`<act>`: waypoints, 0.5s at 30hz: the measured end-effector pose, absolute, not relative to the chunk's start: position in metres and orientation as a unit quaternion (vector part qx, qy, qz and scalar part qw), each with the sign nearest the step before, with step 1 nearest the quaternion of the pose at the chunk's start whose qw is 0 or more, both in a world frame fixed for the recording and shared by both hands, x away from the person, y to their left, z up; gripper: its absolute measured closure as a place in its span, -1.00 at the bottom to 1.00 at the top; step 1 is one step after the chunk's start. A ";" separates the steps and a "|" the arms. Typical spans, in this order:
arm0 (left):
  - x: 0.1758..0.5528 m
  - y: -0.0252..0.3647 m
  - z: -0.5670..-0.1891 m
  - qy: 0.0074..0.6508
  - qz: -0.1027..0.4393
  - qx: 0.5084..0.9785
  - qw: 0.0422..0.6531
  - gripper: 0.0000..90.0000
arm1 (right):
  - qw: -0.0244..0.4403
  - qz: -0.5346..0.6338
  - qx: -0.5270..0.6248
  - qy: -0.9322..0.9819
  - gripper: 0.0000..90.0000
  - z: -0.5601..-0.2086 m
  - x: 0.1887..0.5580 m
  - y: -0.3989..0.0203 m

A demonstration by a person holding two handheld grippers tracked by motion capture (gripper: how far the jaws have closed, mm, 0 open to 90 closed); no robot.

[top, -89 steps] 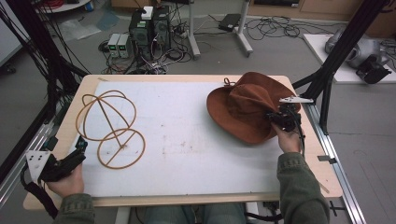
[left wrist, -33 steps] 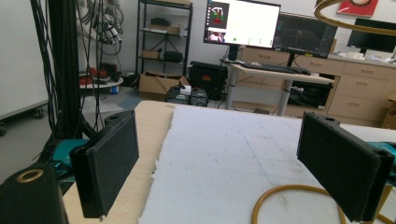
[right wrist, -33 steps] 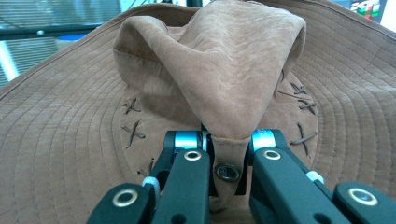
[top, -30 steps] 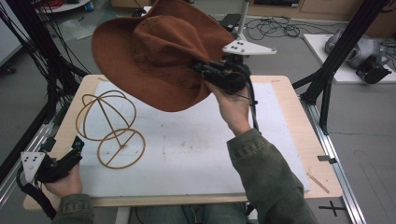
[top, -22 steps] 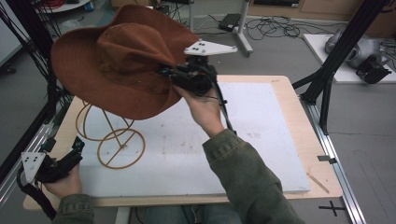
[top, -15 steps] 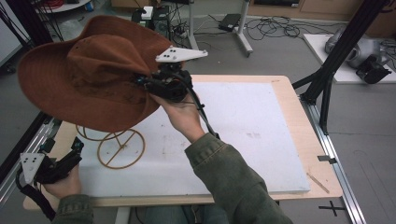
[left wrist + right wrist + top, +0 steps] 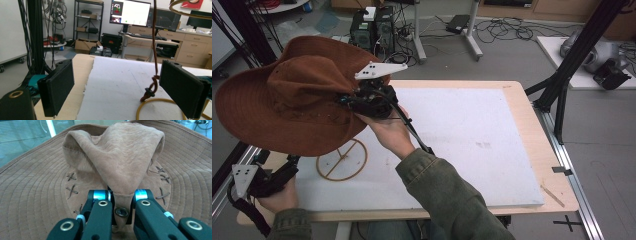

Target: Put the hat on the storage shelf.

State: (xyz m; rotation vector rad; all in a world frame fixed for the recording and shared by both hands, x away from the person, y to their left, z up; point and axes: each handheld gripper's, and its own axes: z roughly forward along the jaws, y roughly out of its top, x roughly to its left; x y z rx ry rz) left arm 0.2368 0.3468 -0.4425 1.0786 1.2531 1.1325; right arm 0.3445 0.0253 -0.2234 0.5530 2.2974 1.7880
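At the table's near left corner, well to the left of the white foam board (image 7: 462,145) that covers most of the pale wooden table (image 7: 532,125), the left gripper (image 7: 282,172) sits in the person's left hand (image 7: 279,197), low by the board's edge. Its two black jaws stand wide apart and grasp nothing; in the left gripper view (image 7: 117,92) they flank the twisted stem of the brown wire hat stand (image 7: 152,85), the stem nearer the right-hand jaw and clear of both pads. That stand's round base ring (image 7: 342,160) lies on the foam board just right of the left gripper, with its upper hoops hidden beneath the hat in the high view. Above the stand and the board's left edge hangs the brown suede wide-brimmed hat (image 7: 287,102), tilted, lifted clear of the board, its brim reaching out past the table's left side. To the hat's right, the right gripper (image 7: 357,100), carrying its grey three-cornered plate, is clenched on the hat's crown; in the right gripper view (image 7: 121,202) the jaws pinch a fold of the suede crown (image 7: 120,162) by a small metal eyelet, with cross-stitching around the crown's base. The person's right hand (image 7: 389,132) and olive-green sleeve (image 7: 447,195) reach in over the board's near half.
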 end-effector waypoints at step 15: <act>0.238 0.347 -0.445 0.529 0.474 0.453 0.538 -0.71 | 0.071 0.598 0.186 0.776 0.93 -0.248 0.342 0.029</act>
